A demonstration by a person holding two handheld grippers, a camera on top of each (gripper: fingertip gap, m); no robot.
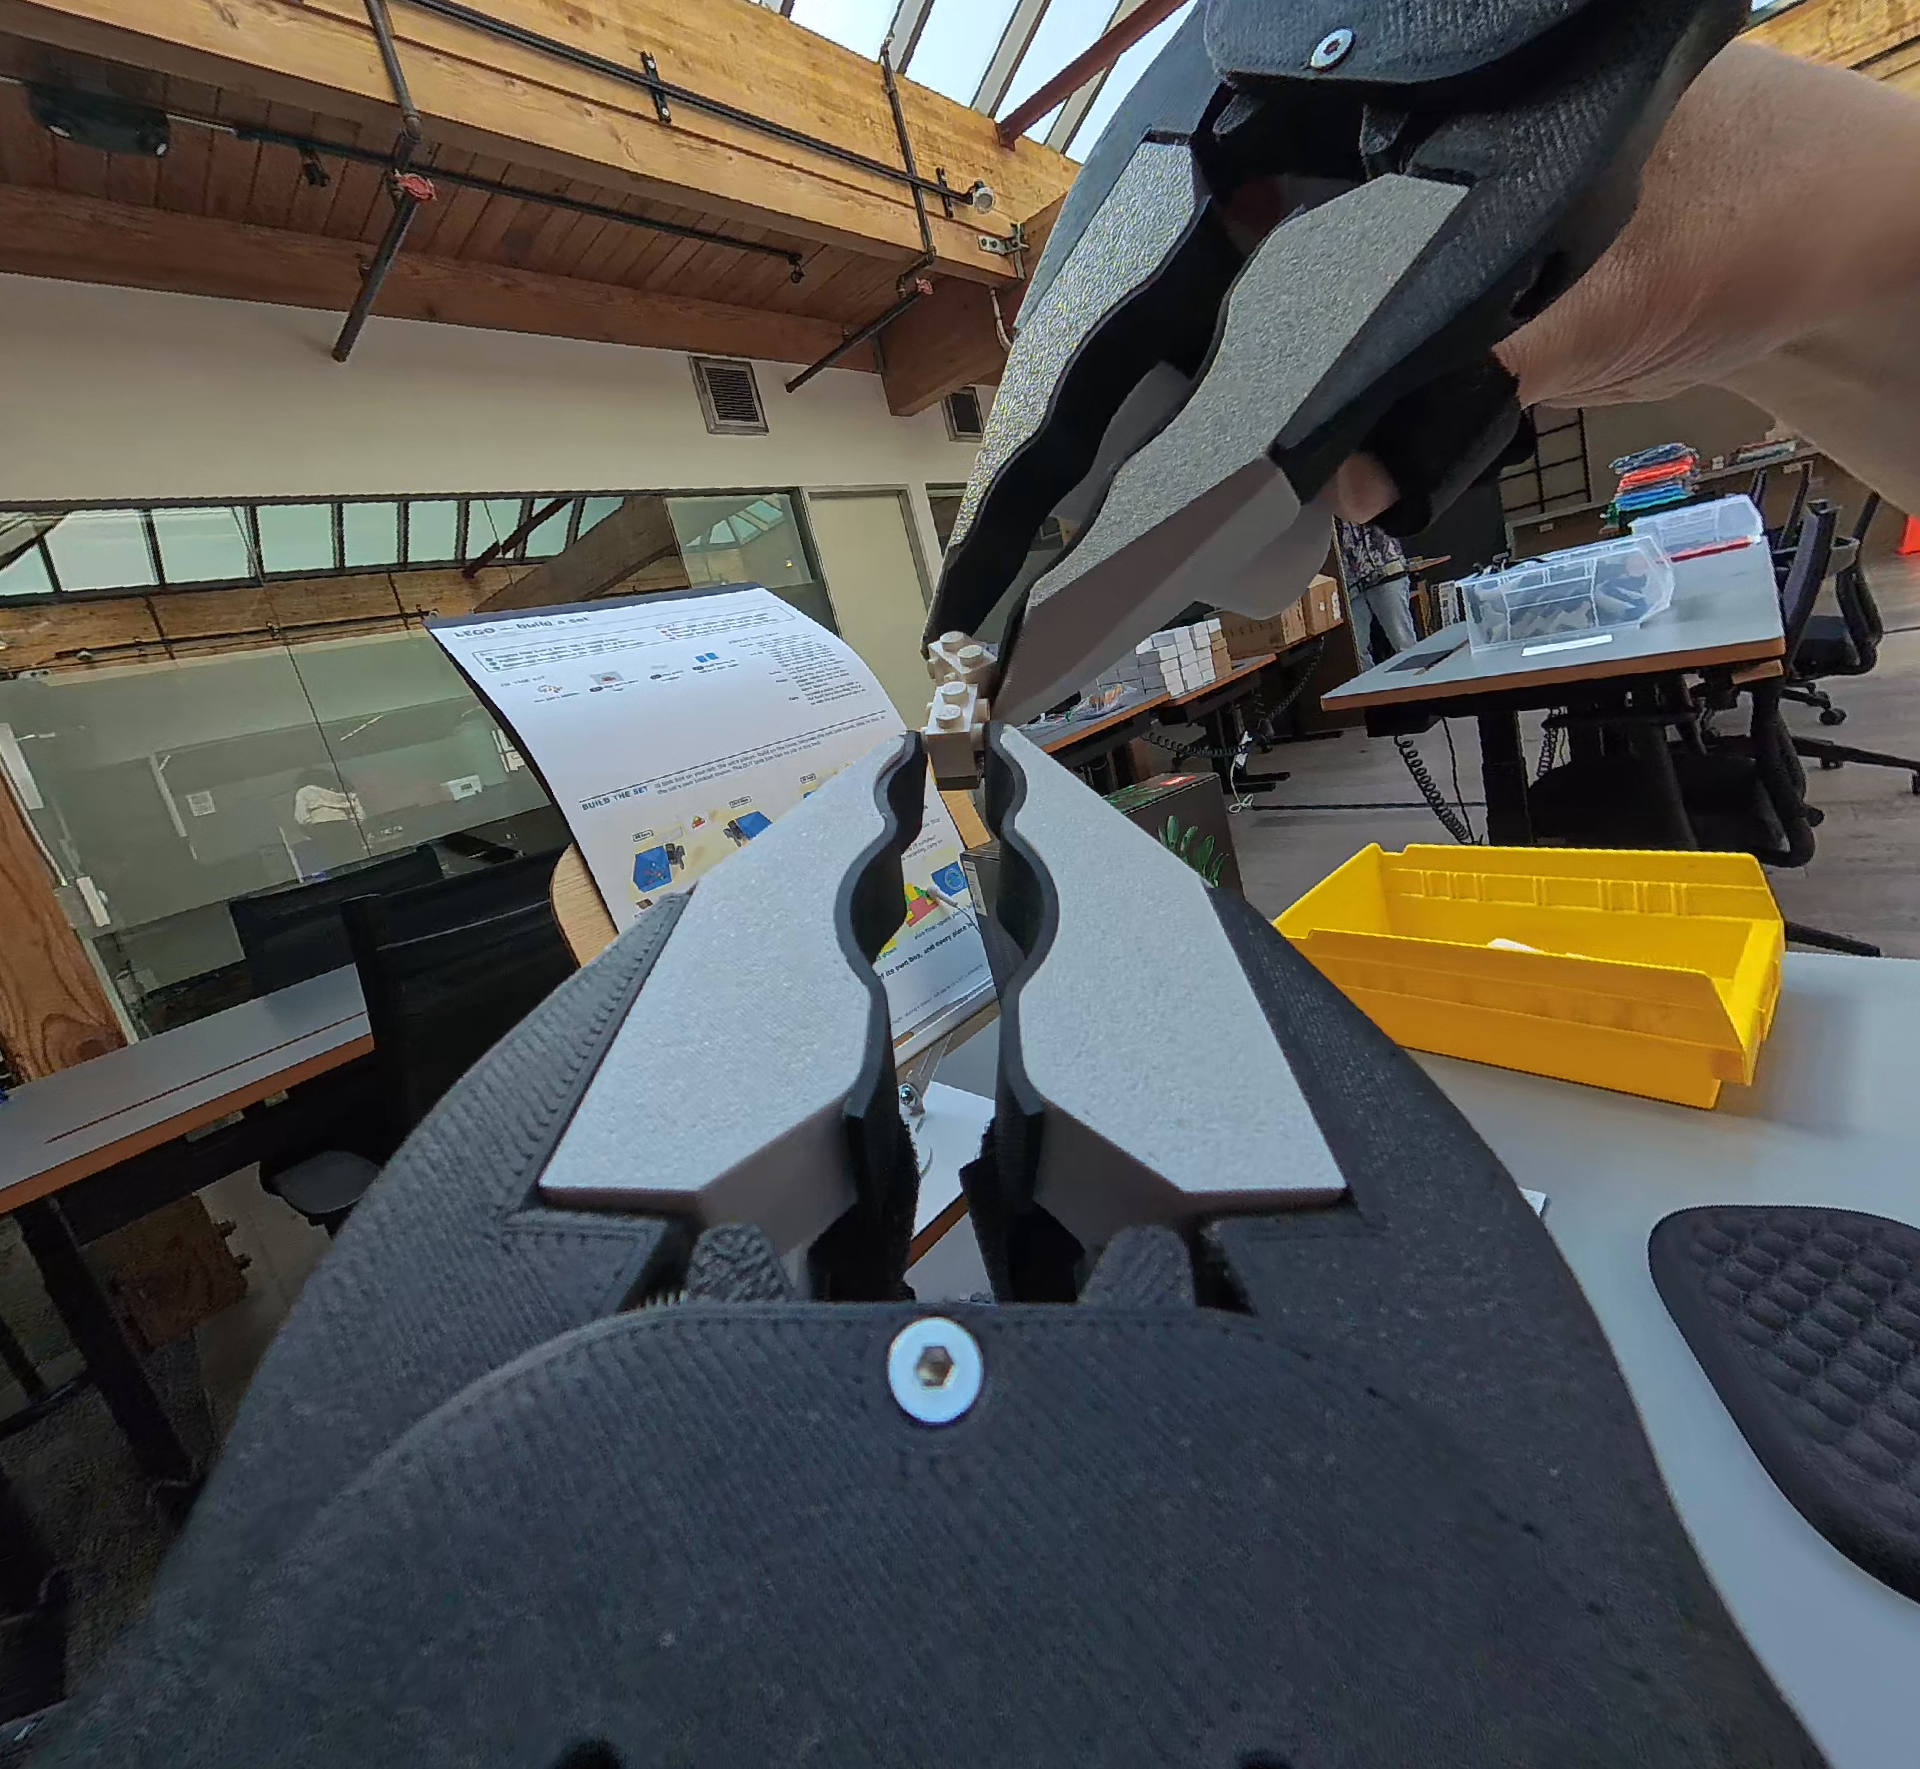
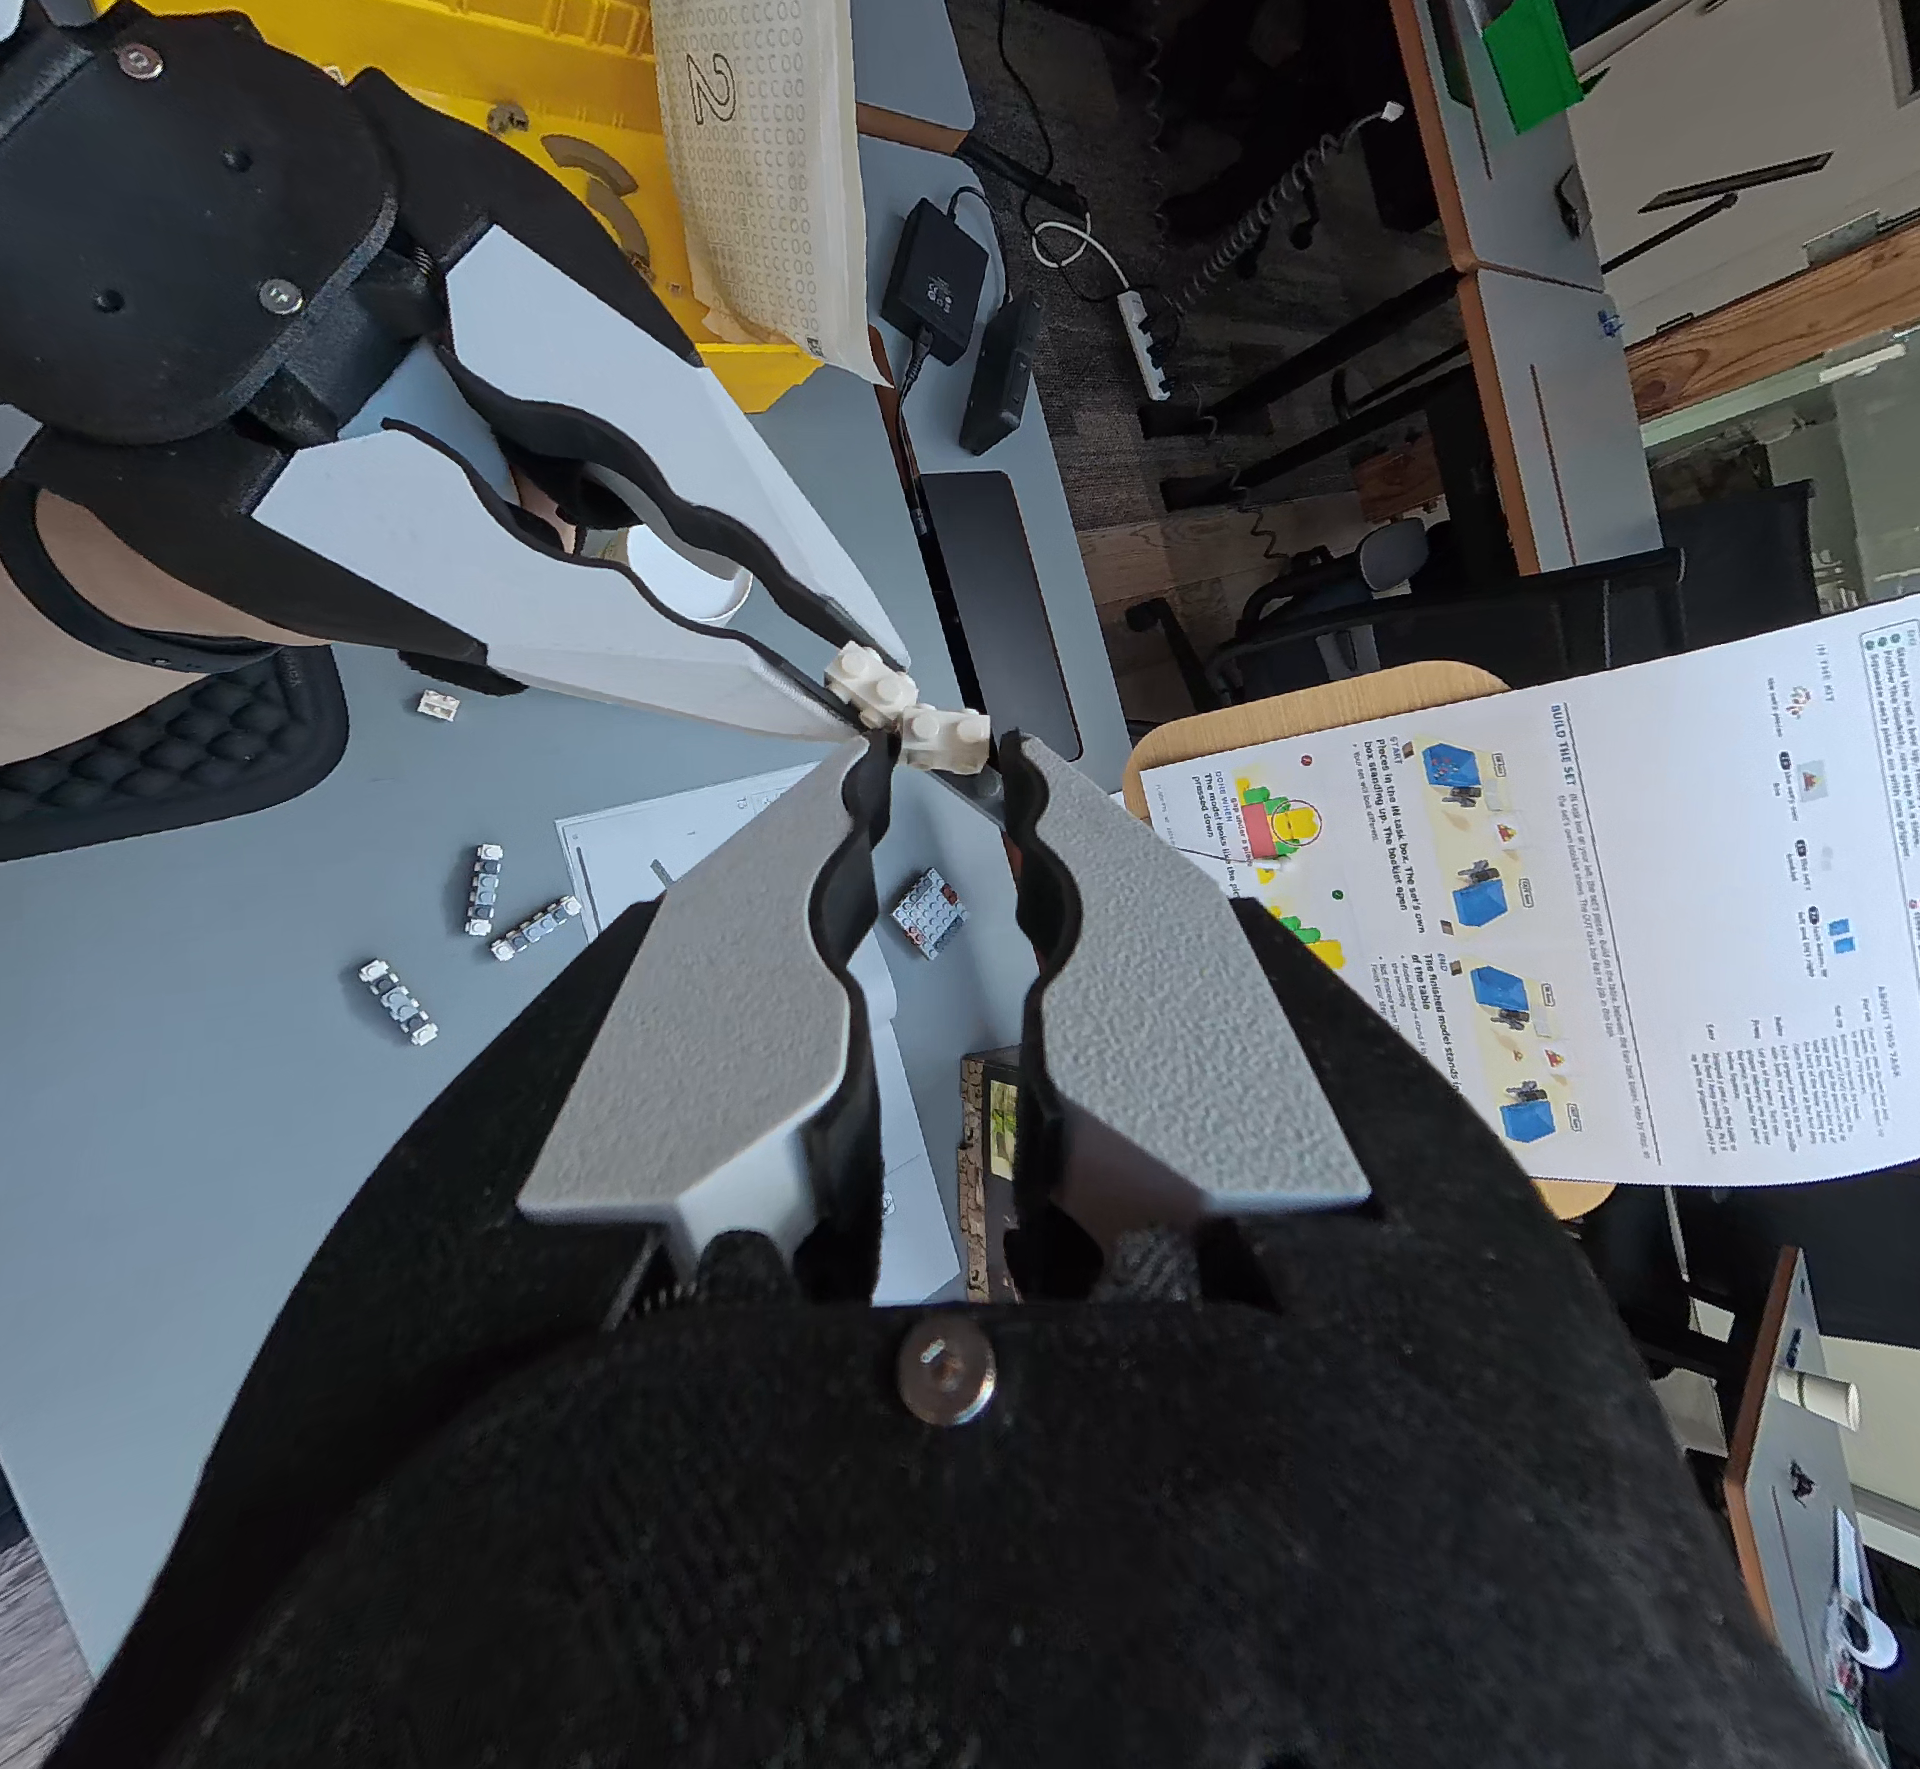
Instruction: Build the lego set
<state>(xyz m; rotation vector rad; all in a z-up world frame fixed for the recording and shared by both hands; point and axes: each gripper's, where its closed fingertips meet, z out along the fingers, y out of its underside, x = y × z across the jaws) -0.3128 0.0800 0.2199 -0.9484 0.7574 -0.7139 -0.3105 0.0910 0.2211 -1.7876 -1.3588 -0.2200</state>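
Both grippers are held up above the table, tip to tip. My left gripper (image 1: pixel 956 751) is shut on a small white brick (image 1: pixel 954 727). My right gripper (image 1: pixel 982 670) comes down from the upper right and is shut on a second white brick (image 1: pixel 961 651), which touches the first. In the right wrist view my right gripper (image 2: pixel 945 751) pinches its white brick (image 2: pixel 948 740), and the left gripper (image 2: pixel 868 696) reaches in from the upper left with the other brick (image 2: pixel 871 675). The two bricks meet at an offset. A small grey studded plate (image 2: pixel 932 911) lies on the table below.
A yellow bin (image 1: pixel 1538 971) stands at the table's back, with a white numbered bag (image 2: pixel 753 98) leaning on it. An instruction sheet (image 1: pixel 686 732) stands on a holder. Several small grey-white pieces (image 2: pixel 483 888) and a black padded mat (image 2: pixel 156 753) lie on the grey table (image 2: pixel 208 1148).
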